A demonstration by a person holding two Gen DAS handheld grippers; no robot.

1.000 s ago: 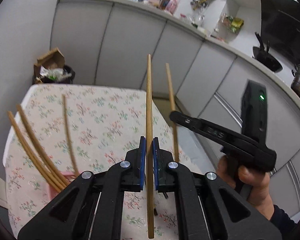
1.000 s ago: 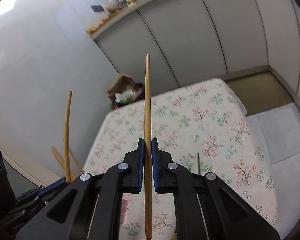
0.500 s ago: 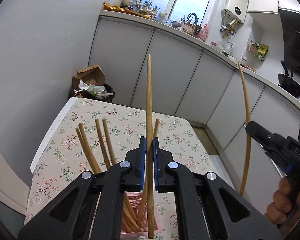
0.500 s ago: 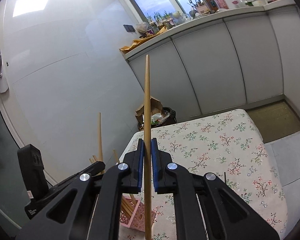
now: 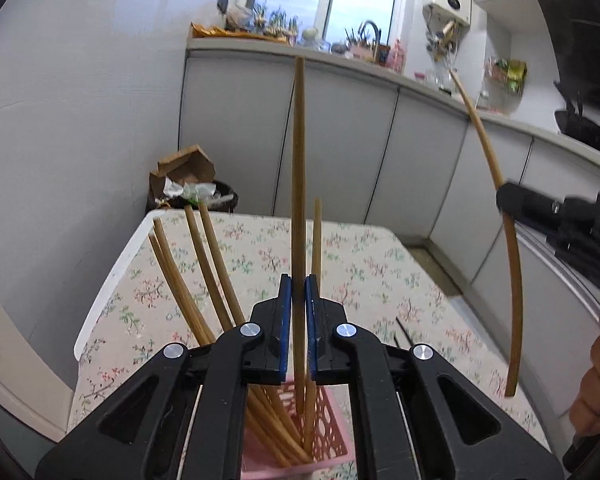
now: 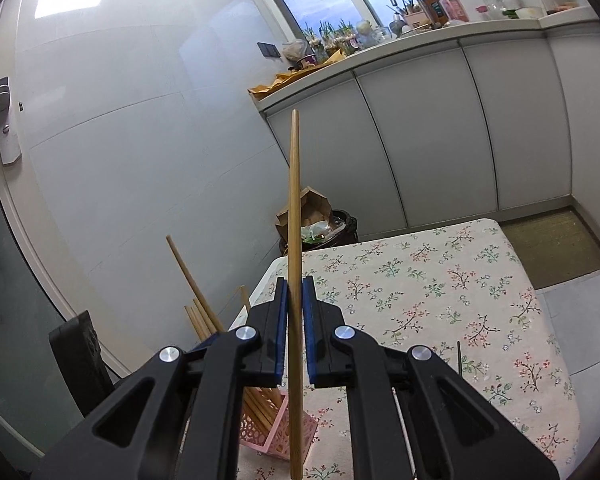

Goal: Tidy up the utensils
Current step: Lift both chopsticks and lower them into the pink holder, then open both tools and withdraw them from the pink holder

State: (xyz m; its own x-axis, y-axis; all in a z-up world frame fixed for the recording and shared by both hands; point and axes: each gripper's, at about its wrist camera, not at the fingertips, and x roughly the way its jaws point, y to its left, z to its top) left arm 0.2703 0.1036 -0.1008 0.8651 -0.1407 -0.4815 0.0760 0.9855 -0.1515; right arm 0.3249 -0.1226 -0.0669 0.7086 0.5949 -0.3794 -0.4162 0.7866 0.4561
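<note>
1. Left gripper (image 5: 296, 312) has moved over the pink basket (image 5: 332, 440) on the floral tablecloth (image 5: 380, 264), clenched on one wooden chopstick (image 5: 299, 200).
2. Right gripper (image 6: 295, 316) clamps another chopstick (image 6: 295, 240), beside the basket.

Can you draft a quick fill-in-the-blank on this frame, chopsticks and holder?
1. Each gripper's jaws are shut on one wooden ____.
2. The holder on the table, with several chopsticks standing in it, is coloured ____.
3. The lower end of the left gripper's chopstick hangs directly above the ____.
4. The tablecloth has a ____ print.

Missing words: chopstick; pink; holder; floral
</note>
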